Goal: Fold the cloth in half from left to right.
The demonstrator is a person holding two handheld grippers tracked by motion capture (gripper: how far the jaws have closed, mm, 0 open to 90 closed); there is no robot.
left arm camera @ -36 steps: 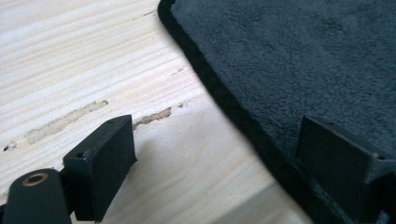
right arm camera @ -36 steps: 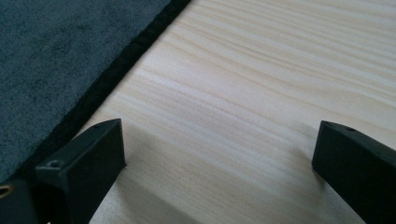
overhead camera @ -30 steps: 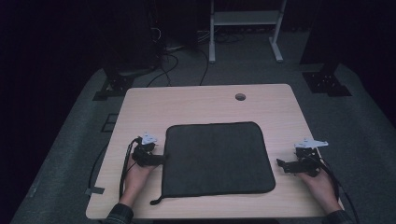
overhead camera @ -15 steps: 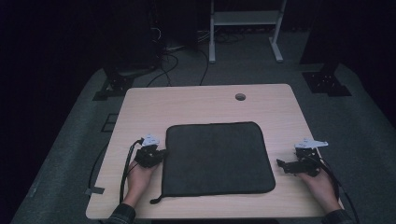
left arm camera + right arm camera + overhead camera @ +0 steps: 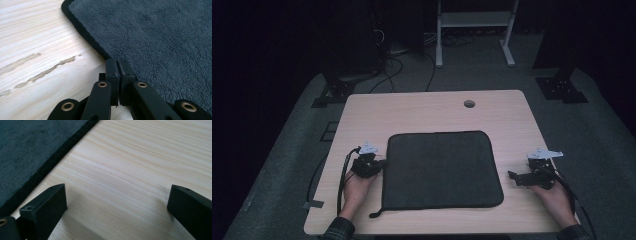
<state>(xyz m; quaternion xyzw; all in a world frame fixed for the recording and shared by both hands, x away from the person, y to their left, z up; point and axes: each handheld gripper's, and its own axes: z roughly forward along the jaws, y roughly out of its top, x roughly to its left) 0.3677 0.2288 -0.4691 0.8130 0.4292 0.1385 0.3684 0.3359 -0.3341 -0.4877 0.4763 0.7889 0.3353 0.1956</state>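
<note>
A dark grey, square fleece mat with a black bound hem [image 5: 441, 170] lies flat on the pale wooden surface [image 5: 422, 112], in its near half and about midway between the left and right edges; a short black loop sticks out from the mat's near left corner. A small round hole [image 5: 469, 104] sits in the surface toward the far edge.

The left gripper [image 5: 379, 163], held in the person's left hand [image 5: 357, 187], lies low at the mat's left hem. In the left gripper view the left gripper [image 5: 117, 63] has its jaws drawn fully together, pad against pad, with the tips right at the black hem [image 5: 85, 32]. They have just been closing. Whether any of the hem is pinched between them cannot be told, since the pads hide that spot.

The right gripper [image 5: 512, 176], in the person's right hand [image 5: 557, 197], rests near the right edge of the surface, apart from the mat. In the right gripper view the right gripper [image 5: 117, 198] has its jaws wide apart over bare wood, holding nothing, with the mat's hem [image 5: 47, 166] beside one jaw.
</note>
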